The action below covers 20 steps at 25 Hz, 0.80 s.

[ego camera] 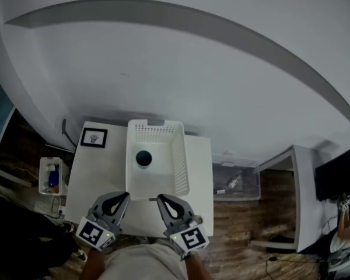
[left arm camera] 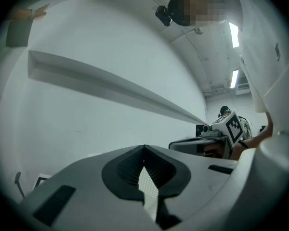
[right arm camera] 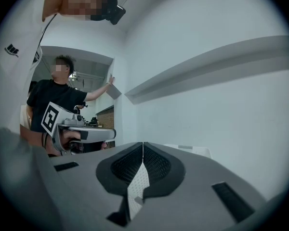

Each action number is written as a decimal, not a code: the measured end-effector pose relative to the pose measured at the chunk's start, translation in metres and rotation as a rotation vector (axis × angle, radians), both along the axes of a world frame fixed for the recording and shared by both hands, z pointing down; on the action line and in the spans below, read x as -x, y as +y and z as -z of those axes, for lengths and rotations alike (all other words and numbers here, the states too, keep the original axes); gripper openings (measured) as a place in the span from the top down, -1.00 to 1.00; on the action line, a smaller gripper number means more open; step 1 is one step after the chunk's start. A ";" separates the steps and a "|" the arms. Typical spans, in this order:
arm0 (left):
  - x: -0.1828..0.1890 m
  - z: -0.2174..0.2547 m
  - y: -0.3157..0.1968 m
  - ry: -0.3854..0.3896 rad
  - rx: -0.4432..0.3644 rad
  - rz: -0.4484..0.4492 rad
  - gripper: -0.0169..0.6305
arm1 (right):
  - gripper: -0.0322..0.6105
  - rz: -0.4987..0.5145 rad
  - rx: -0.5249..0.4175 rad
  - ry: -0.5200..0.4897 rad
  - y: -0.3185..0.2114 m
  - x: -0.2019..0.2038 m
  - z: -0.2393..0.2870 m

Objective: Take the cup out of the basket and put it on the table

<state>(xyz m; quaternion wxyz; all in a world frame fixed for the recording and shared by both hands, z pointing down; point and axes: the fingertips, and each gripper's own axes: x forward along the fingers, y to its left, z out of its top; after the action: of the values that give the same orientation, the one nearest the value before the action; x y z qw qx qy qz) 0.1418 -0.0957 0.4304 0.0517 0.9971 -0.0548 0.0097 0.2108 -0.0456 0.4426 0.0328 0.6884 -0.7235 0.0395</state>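
Left gripper [ego camera: 121, 198]: jaws pressed together, nothing held. Right gripper [ego camera: 163, 202]: same, empty. Cup [ego camera: 143, 158] inside basket [ego camera: 181, 169], ahead of both jaw tips, roughly between them. Basket on table [ego camera: 98, 177].

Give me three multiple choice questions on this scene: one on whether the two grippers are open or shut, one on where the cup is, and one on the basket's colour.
1. How are the left gripper and the right gripper set?
A. both open
B. both shut
C. left open, right shut

2. Where is the cup?
A. in the left gripper
B. in the right gripper
C. in the basket

3. What colour is the basket?
A. white
B. red
C. black

Answers:
1 B: each gripper view shows its fingers pressed together with nothing between them.
2 C: the head view shows it inside the basket.
3 A: its perforated walls are white.
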 end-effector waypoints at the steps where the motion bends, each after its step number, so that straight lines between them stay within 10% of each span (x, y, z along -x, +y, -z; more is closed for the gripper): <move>1: -0.003 -0.001 -0.002 -0.005 0.002 0.003 0.94 | 0.87 0.003 0.004 0.001 -0.003 -0.004 -0.001; 20: -0.034 -0.026 -0.033 -0.064 0.044 0.045 0.94 | 0.86 0.141 0.170 0.075 -0.050 -0.040 -0.032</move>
<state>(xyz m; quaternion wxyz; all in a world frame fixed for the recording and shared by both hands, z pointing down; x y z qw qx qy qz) 0.1757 -0.1291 0.4565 0.0721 0.9934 -0.0785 0.0414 0.2505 -0.0957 0.4742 0.1205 0.6316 -0.7624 0.0726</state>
